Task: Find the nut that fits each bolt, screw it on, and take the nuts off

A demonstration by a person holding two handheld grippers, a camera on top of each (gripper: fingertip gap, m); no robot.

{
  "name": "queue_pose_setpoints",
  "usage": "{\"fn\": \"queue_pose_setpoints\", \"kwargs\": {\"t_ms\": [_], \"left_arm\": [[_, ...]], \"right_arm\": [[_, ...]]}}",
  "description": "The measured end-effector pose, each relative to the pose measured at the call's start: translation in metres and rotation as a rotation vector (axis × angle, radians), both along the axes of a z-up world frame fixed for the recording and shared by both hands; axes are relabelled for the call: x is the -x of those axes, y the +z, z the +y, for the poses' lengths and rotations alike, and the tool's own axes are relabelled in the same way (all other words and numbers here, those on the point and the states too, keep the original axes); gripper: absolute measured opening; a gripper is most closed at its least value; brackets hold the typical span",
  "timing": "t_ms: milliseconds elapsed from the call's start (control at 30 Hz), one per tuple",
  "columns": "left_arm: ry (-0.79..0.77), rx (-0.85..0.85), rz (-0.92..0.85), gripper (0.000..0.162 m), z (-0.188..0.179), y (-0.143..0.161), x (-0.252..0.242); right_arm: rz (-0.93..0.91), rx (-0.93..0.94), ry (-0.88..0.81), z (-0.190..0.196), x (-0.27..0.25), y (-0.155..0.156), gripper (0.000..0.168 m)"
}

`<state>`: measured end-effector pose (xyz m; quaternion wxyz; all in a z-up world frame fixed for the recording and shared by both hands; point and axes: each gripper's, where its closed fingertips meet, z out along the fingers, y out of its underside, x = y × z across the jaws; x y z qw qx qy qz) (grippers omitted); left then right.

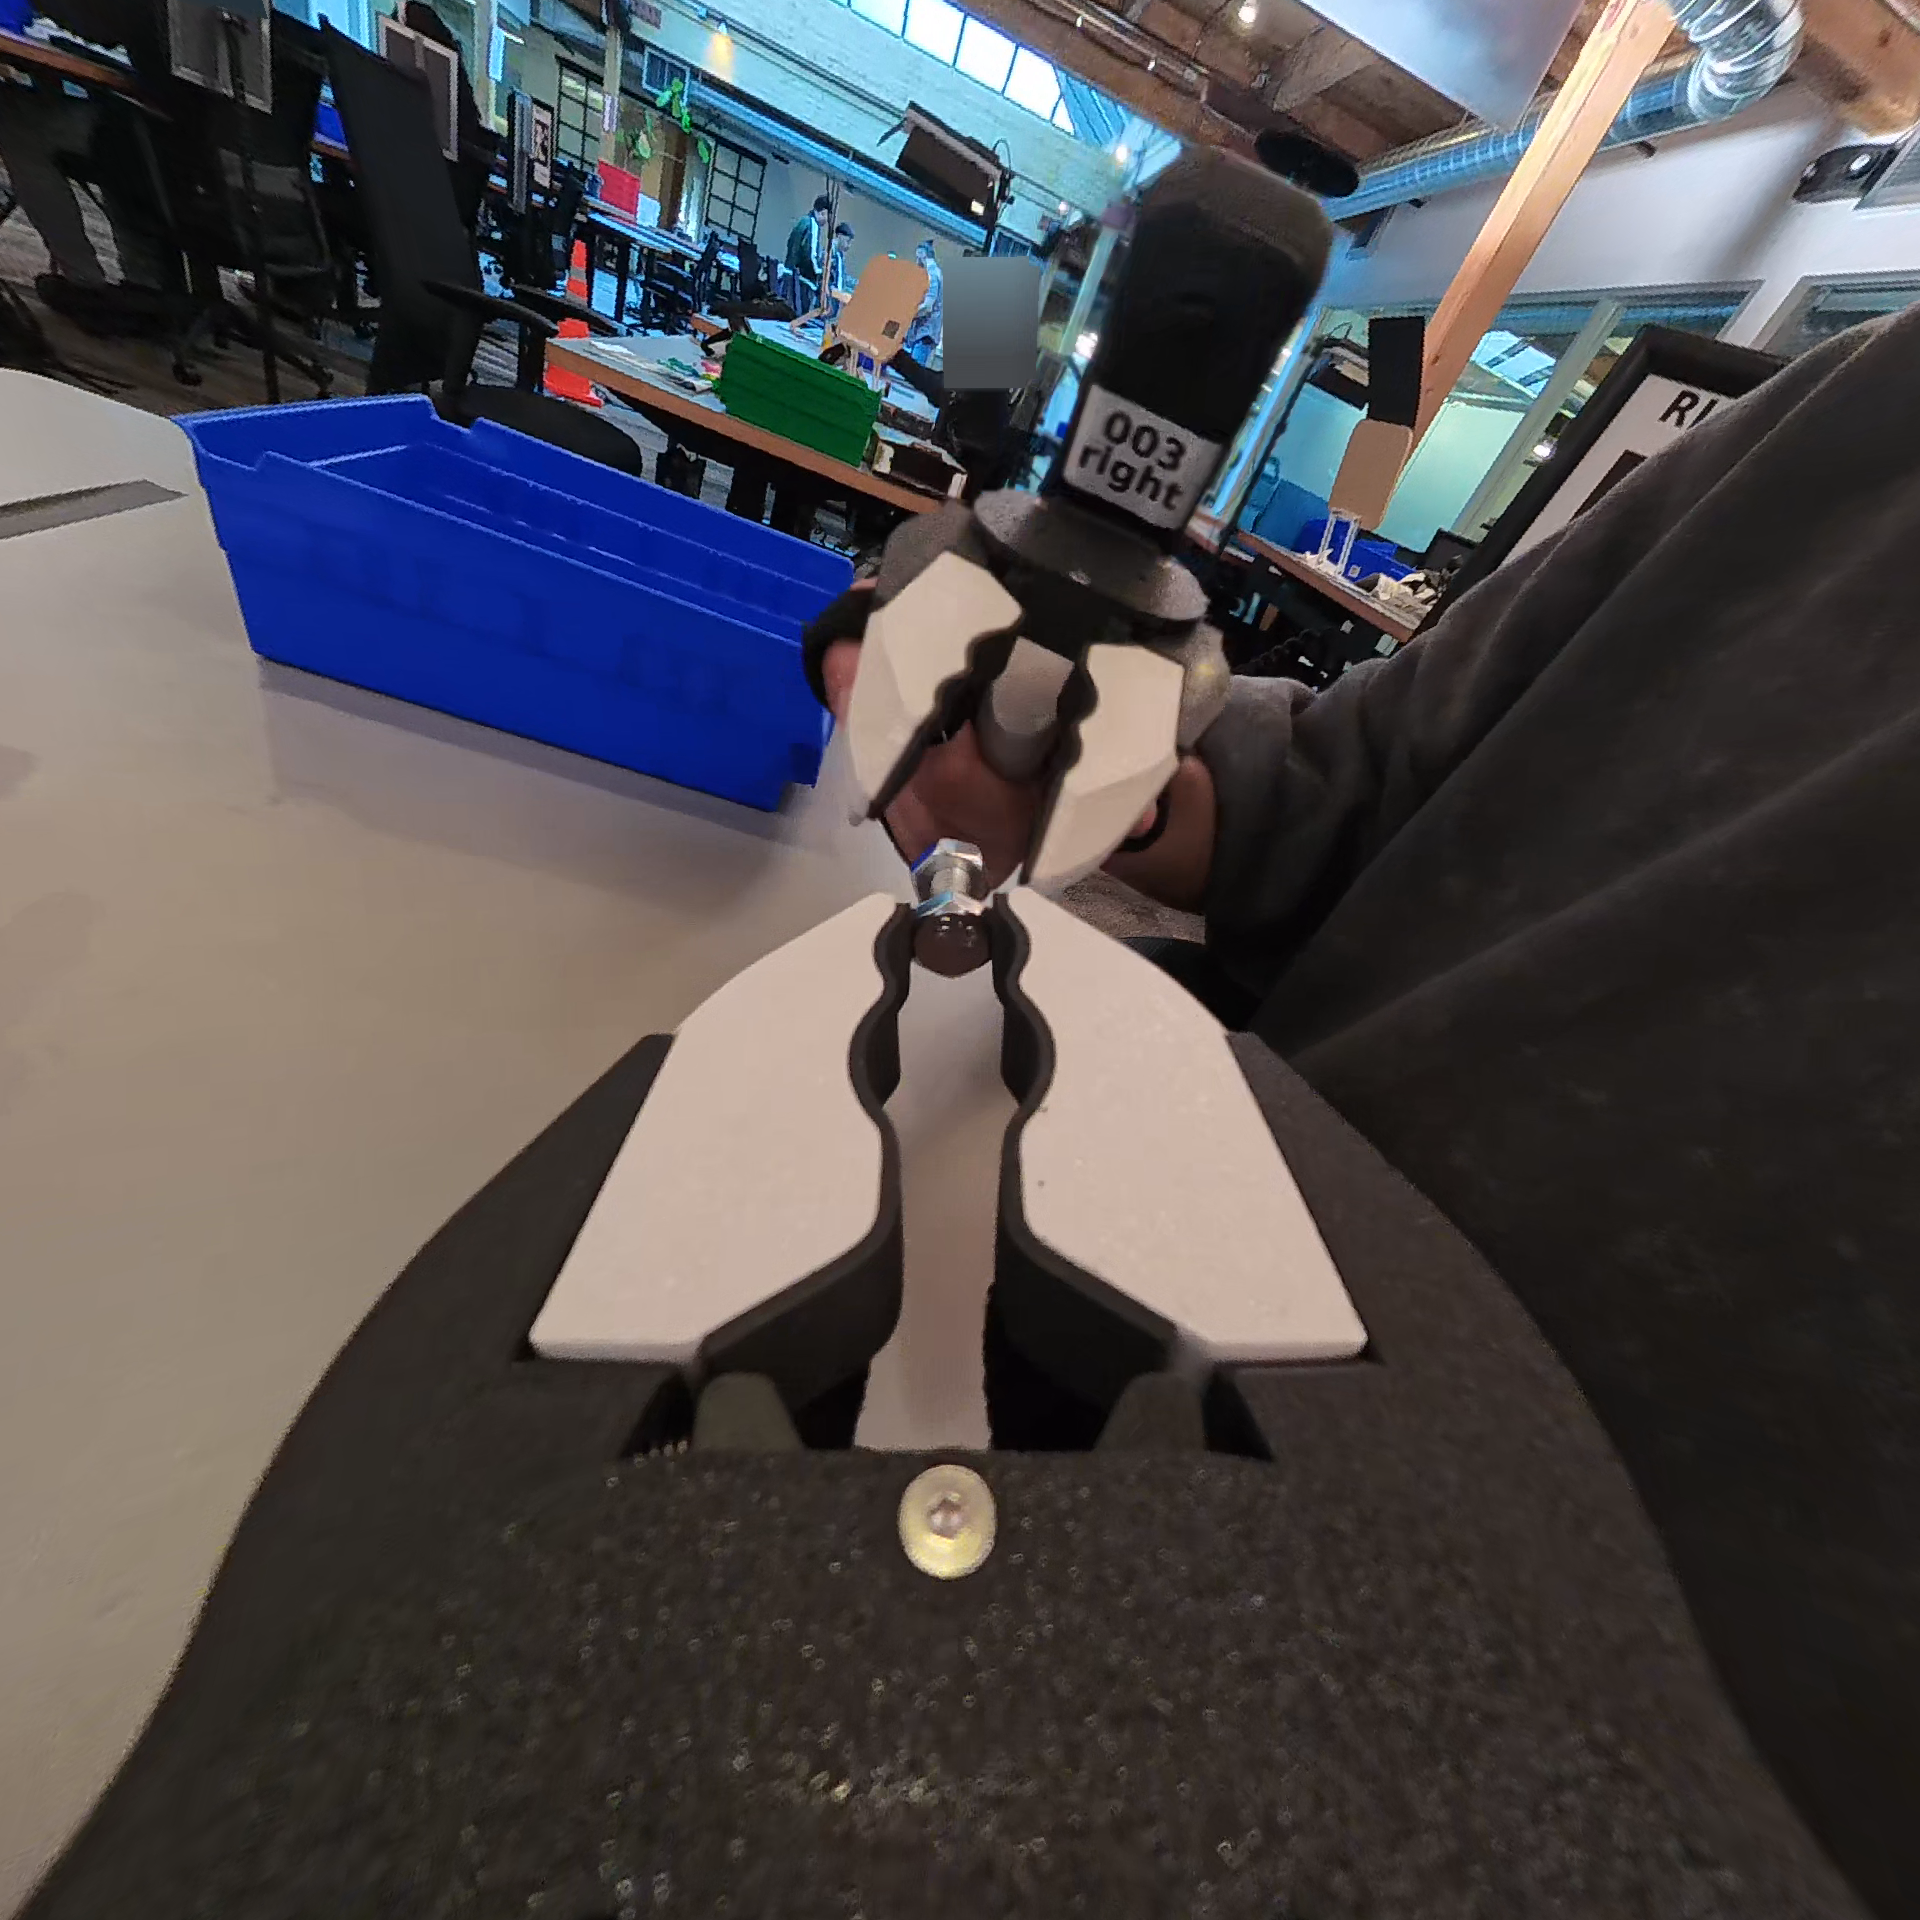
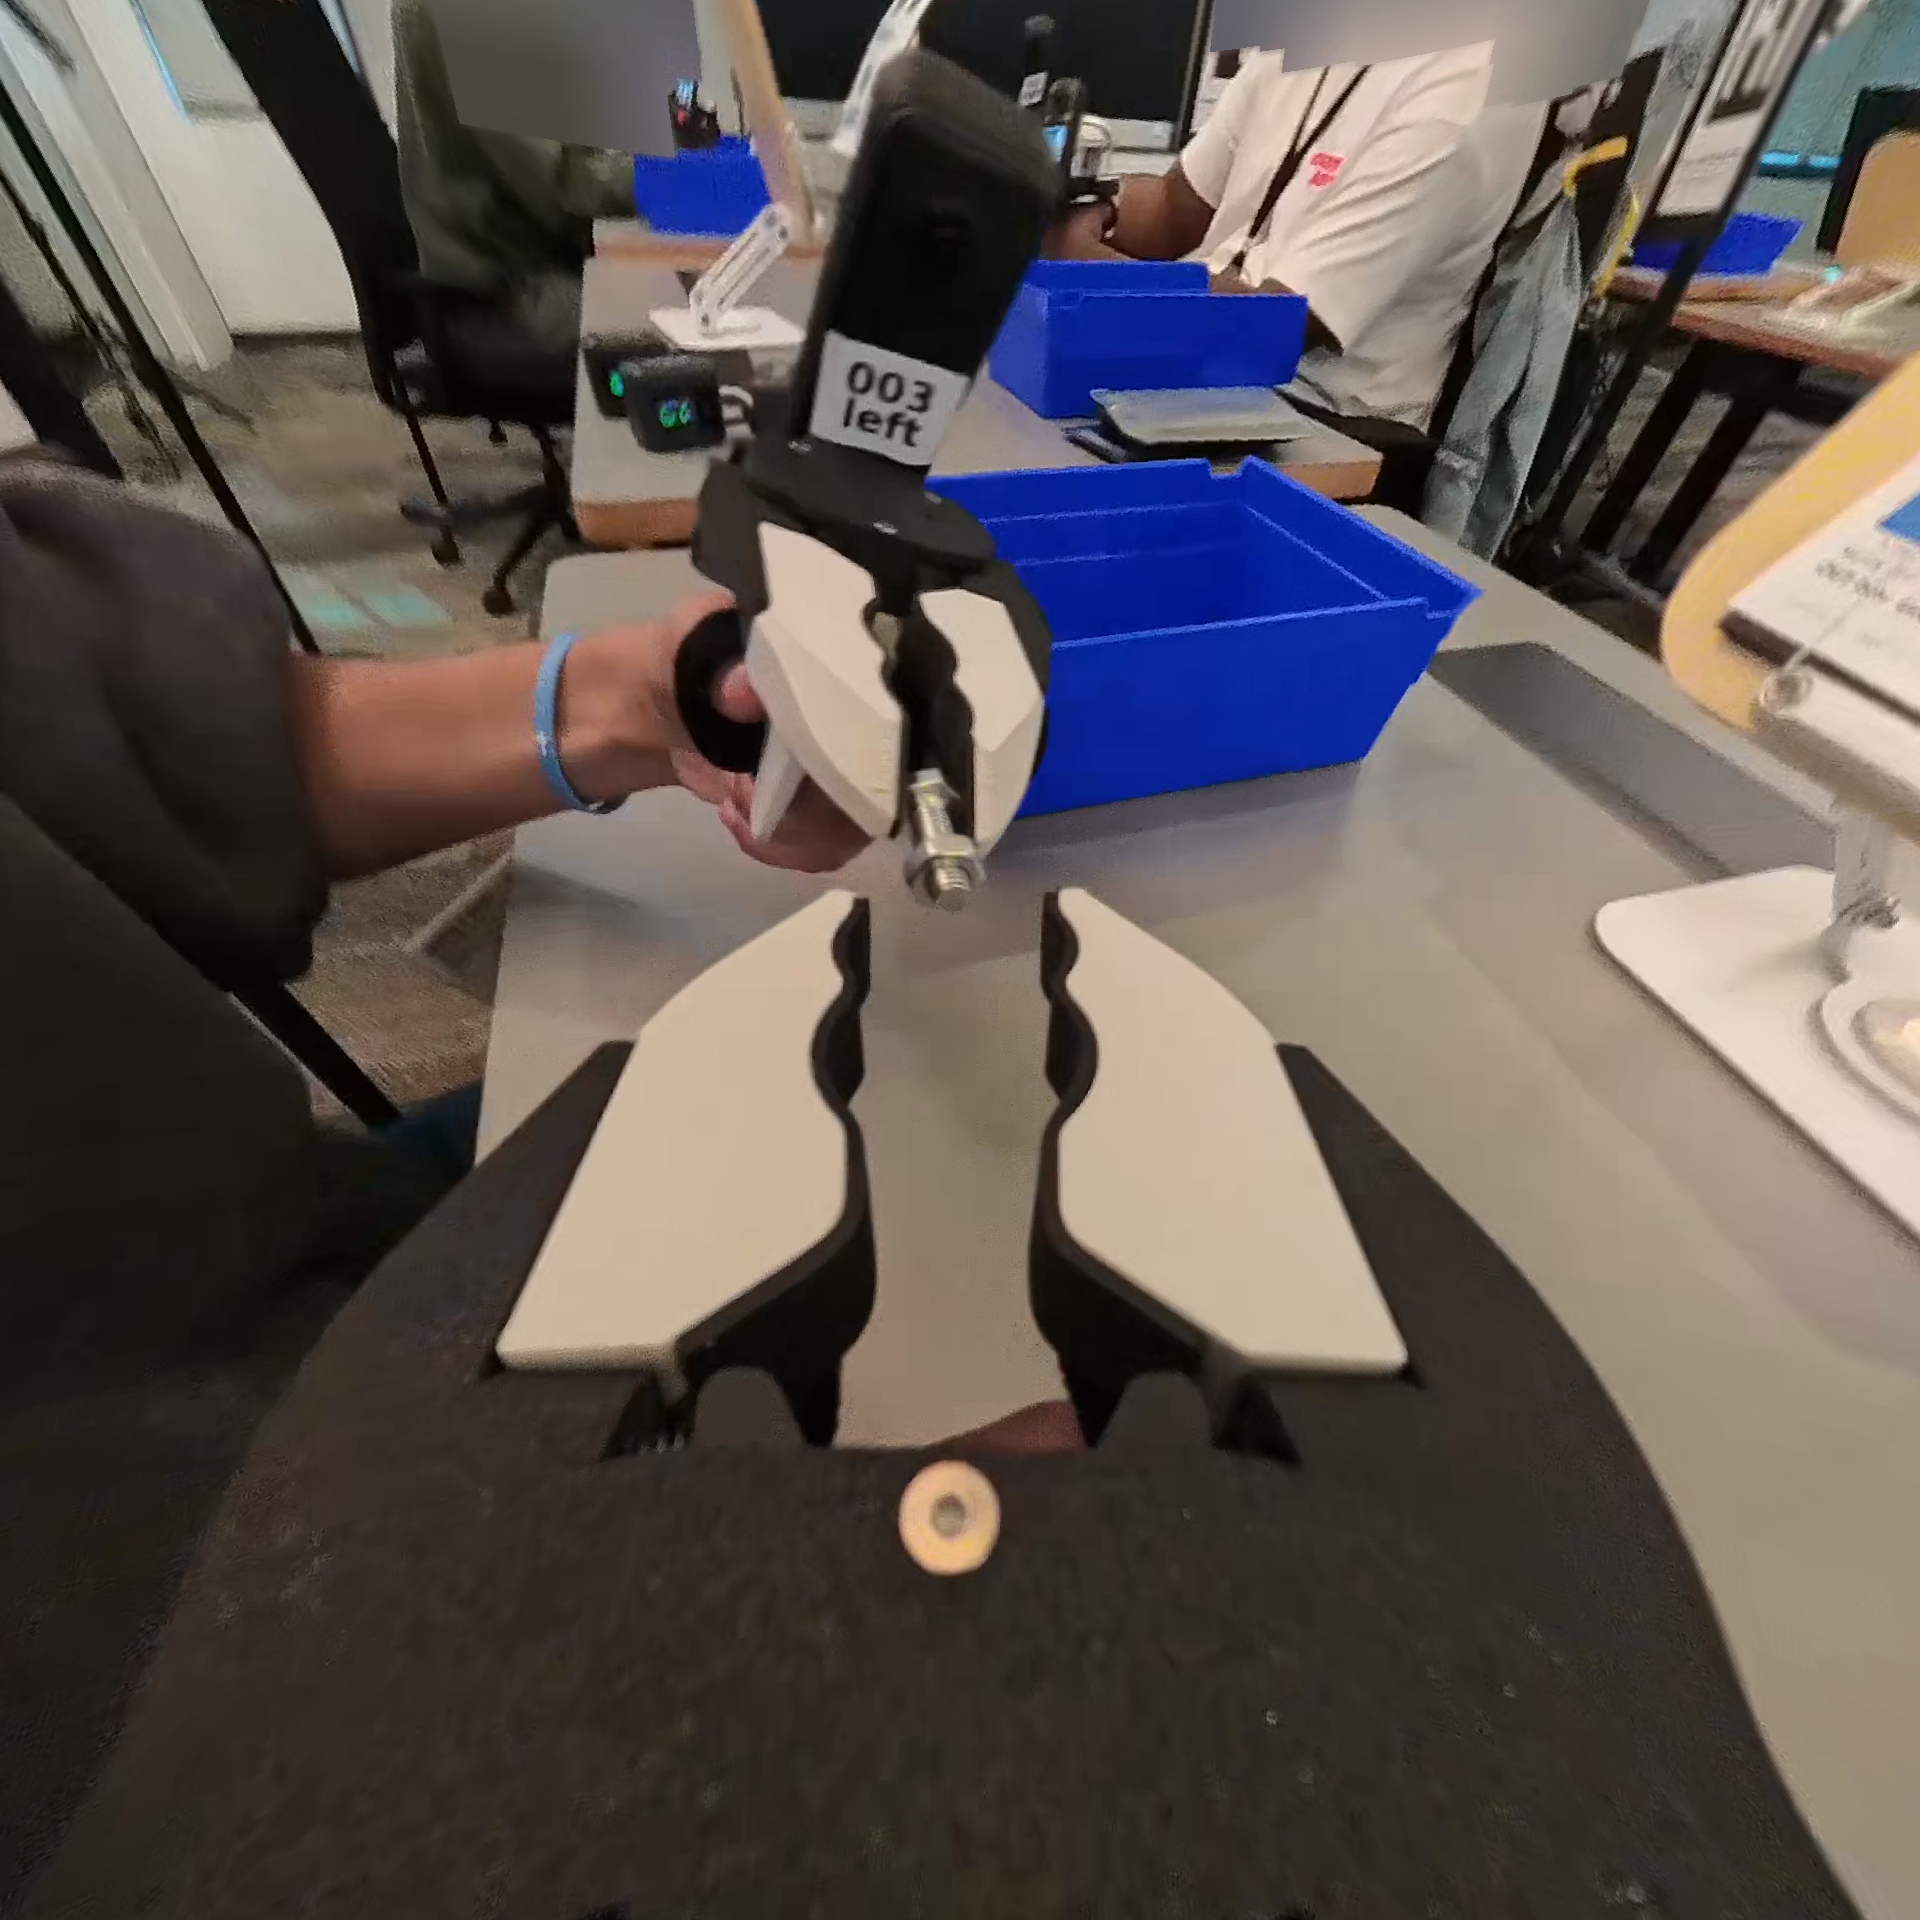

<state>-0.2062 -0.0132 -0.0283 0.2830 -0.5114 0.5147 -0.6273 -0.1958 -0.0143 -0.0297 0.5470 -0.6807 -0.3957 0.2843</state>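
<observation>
1. Label (image 1: 1138, 468), white, printed: right gripper (image 1: 945, 842) handle.
2. Second label (image 2: 883, 407), alike: left gripper (image 2: 935, 831) handle.
3. Framed sign (image 1: 1683, 416), cropped.
4. Red print (image 2: 1325, 168): white shirt (image 2: 1382, 249).

I note a bright, glossy metal bolt (image 1: 943, 914) with nut (image 2: 943, 869). Gripper fingers (image 2: 727, 1143) look matt white plastic; the bin (image 2: 1226, 644) at 1 o'clock is smooth blue plastic.

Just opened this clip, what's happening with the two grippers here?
A person holds a gripper in each hand over a grey table. The left gripper is shut on the head of a bolt, which carries a nut near its threaded tip. The right gripper is open and empty, its fingers facing the nut without touching it. A blue bin sits behind.
</observation>
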Motion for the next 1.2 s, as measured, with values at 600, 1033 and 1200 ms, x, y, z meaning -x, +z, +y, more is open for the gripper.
{"fn": "queue_pose_setpoints", "kwargs": {"t_ms": [600,1033,1200], "left_arm": [[0.216,0.009,0.065,0.042,0.021,0.003,0.007],[0.394,-0.016,0.246,0.041,-0.008,-0.073,0.012],[0.378,-0.021,0.257,0.041,-0.009,-0.070,0.013]], "right_arm": [[0.180,0.047,-0.047,0.000,-0.030,0.007,0.015],[-0.158,0.333,-0.969,0.013,-0.379,-0.039,0.015],[-0.148,0.725,-0.810,0.024,-0.380,-0.115,0.016]]}}
